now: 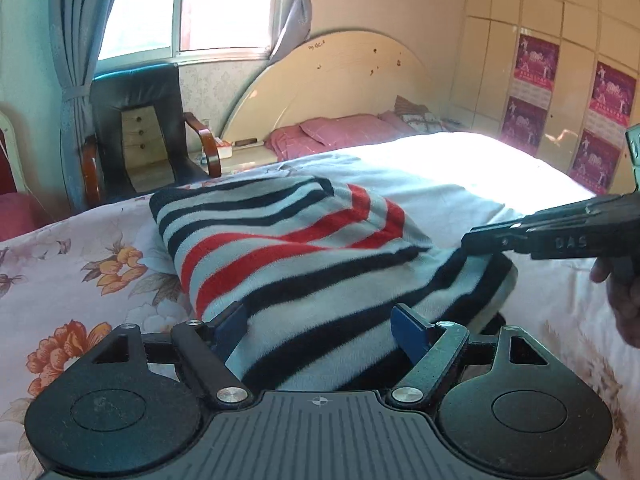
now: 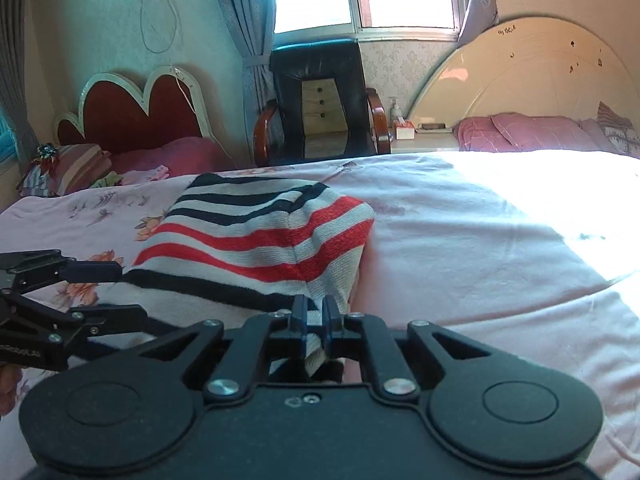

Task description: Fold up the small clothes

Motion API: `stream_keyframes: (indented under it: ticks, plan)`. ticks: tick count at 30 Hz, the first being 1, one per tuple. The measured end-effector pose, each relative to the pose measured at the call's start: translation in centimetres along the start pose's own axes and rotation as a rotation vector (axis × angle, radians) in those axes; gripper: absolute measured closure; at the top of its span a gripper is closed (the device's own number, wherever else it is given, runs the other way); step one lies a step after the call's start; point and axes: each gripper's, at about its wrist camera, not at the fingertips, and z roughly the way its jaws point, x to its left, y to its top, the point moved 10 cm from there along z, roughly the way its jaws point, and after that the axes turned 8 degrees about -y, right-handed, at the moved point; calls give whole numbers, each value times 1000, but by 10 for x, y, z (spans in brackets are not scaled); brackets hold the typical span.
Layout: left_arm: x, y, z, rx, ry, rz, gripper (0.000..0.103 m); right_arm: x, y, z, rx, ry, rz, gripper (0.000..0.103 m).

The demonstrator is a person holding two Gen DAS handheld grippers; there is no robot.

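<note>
The striped sweater lies partly folded on the flowered bedspread, near the bed's foot edge. The right gripper has its jaws pinching a thin fold of the sweater's near corner; that shallow bite could slip if pulled hard. The left gripper stands spread, straddling the near hem without pressing, so that side may sag and the fold go crooked.

1 striped sweater, 2 tongs: left & right. 2 beds, 2 headboards, 1 black armchair, approx. 4 pink posters.
</note>
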Motion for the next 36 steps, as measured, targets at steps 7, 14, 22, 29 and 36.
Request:
stream_keyframes:
  ticks: [7,14,22,29,36]
  plan:
    - [-6,-23,-12,15,44,43,24,0,-50,-1,38,-20,-84,91]
    - [7,-59,-15,53,0,-113,24,6,-59,4,66,-45,-66,90]
    - [26,-23,-45,-78,2,-233,24,-16,-24,-17,24,25,110,52]
    - [71,-11,-3,-34,-81,-535,24,-60,-3,34,129,159,449,50]
    - [85,-15,31,20,-56,-605,8,-57,-13,70,217,200,445,38]
